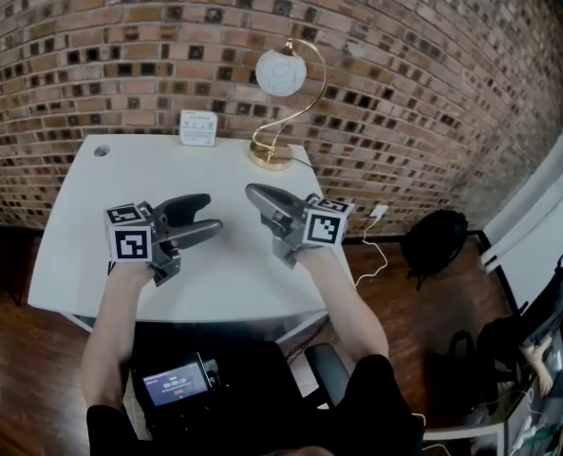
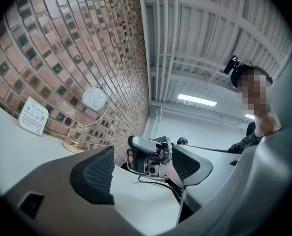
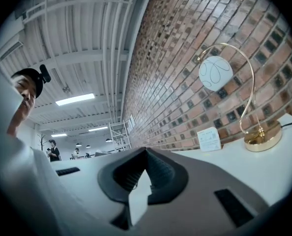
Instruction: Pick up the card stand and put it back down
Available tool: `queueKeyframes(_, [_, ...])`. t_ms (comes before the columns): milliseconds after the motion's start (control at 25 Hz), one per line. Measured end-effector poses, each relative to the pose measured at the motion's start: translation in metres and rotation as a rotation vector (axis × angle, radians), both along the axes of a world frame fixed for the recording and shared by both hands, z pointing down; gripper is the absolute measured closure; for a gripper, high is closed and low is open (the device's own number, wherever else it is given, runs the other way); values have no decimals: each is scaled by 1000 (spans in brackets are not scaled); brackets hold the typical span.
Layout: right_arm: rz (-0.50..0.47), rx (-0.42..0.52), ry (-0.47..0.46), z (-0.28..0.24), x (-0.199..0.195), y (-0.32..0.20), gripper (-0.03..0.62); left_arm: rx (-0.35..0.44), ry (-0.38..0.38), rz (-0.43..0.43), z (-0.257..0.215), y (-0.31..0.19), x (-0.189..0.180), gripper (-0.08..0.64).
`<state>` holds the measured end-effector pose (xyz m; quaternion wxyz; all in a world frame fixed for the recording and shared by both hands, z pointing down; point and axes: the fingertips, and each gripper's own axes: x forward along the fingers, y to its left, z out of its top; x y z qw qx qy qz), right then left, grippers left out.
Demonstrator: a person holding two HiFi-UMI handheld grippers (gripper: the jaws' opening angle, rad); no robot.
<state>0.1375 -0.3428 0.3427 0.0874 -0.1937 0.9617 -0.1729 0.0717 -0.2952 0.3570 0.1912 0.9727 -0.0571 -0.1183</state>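
The card stand (image 1: 197, 127), a small white upright sign, stands at the back of the white table (image 1: 82, 245) against the brick wall. It also shows in the left gripper view as a white card stand (image 2: 33, 116) and in the right gripper view as a card stand (image 3: 208, 139). Both grippers hover over the table's middle, well short of it. My left gripper (image 1: 210, 213) is open, with nothing between its jaws; my left gripper (image 2: 143, 168) faces the right one. My right gripper (image 1: 251, 194) is shut and empty, and in its own view the right gripper (image 3: 145, 154) has its tips meeting.
A gold arc lamp with a white globe (image 1: 279, 74) stands to the right of the card stand, on its base (image 1: 270, 155). A cable (image 1: 371, 247) hangs off the table's right side. A dark bag (image 1: 438, 240) lies on the floor, and a small screen device (image 1: 175, 383) sits near my lap.
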Motion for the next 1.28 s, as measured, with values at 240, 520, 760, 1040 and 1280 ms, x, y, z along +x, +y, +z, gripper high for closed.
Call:
queueKeyframes(240, [5, 79, 6, -12, -14, 32, 581, 26, 6, -16, -6, 28, -12, 199])
queueKeyframes(520, [11, 95, -3, -16, -9, 57, 581, 78, 30, 3, -19, 47, -12, 199])
queueKeyframes(760, [32, 114, 22, -18, 2, 66, 583, 88, 48, 20, -23, 49, -5, 199])
queueKeyframes(1040, [62, 165, 18, -26, 21, 86, 583, 99, 20, 68, -22, 62, 20, 199])
queueKeyframes(1280, [84, 211, -8, -40, 38, 112, 583, 90, 46, 101, -32, 80, 36, 199])
